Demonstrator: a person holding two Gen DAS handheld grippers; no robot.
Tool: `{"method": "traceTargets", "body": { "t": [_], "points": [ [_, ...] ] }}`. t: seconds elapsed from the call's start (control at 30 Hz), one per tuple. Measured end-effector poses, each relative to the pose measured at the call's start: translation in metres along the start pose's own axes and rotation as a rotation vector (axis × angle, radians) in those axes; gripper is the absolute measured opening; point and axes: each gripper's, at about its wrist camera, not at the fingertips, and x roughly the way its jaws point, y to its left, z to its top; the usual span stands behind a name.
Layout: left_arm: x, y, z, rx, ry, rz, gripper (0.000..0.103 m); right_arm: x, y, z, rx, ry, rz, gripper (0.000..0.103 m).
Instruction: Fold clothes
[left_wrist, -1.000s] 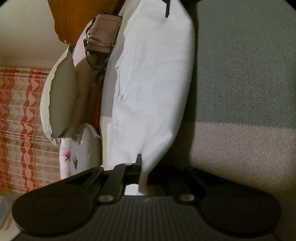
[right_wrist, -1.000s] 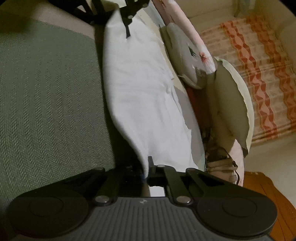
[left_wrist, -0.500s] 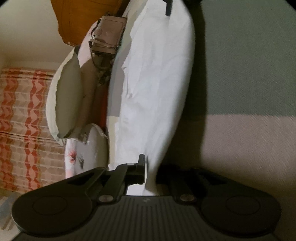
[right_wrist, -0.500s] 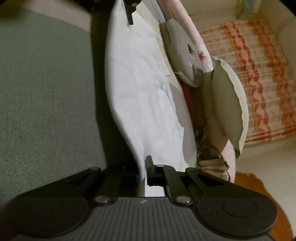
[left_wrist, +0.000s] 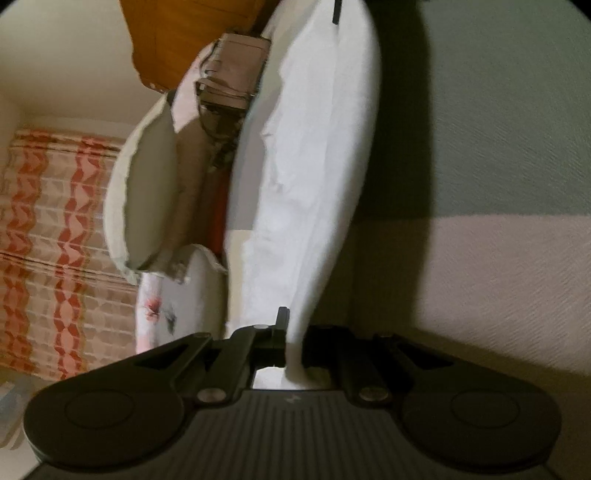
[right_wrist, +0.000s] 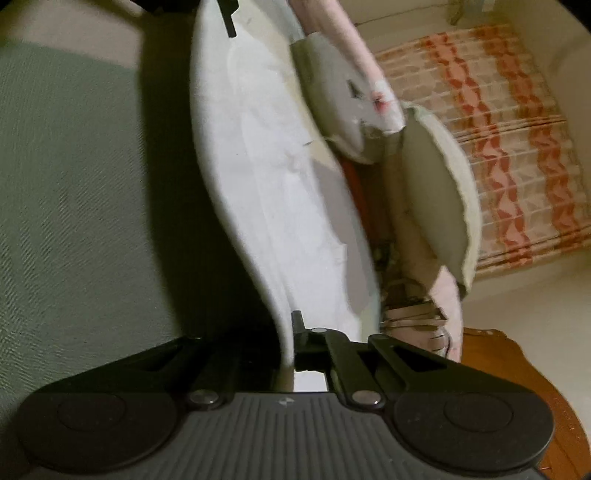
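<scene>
A: Cloth (left_wrist: 306, 177) first: white, thin, lightly creased, stretched as a long band from the bottom middle of the frame to the top, lifted clear of the grey-green bedspread (left_wrist: 498, 129), which shows its dark shadow.

B: Who holds it?

A: Both ends are pinched. At the bottom of the left view the left gripper (left_wrist: 293, 332) is clamped on one end; the same in the right view, where the right gripper (right_wrist: 288, 332) is clenched on the other end of the cloth (right_wrist: 266, 177).

B: What could go wrong?

A: Each grip looks to take only a narrow bit of edge. I judge a hard pull apart could slip one end free, and the band would drop in a heap. Slack would let the middle sag and fold crookedly.

B: Anything farther off?

A: Pillows (left_wrist: 147, 199) and a bag (left_wrist: 236, 81) crowd just beside the cloth, left of it in the left view. The hanging edge could drag over them as it comes down.
</scene>
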Motion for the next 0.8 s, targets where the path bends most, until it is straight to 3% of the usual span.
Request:
{"method": "traceTargets", "body": {
  "t": [0.27,0.57,0.8],
  "points": [
    [-0.033,0.011,-0.006,0.027,-0.012,-0.015,0.002,-0.032,-0.025,0.007,0.082,-0.008,0.079,0.005],
    [-0.112,-0.015,-0.022,0.097,-0.037,-0.101,0.002,-0.103,-0.003,0.007,0.083,0.015,0.219,0.005],
    [-0.166,-0.029,-0.028,0.095,-0.05,-0.15,0.002,-0.159,0.023,0.007,0.068,0.029,0.266,0.005]
  ]
}}
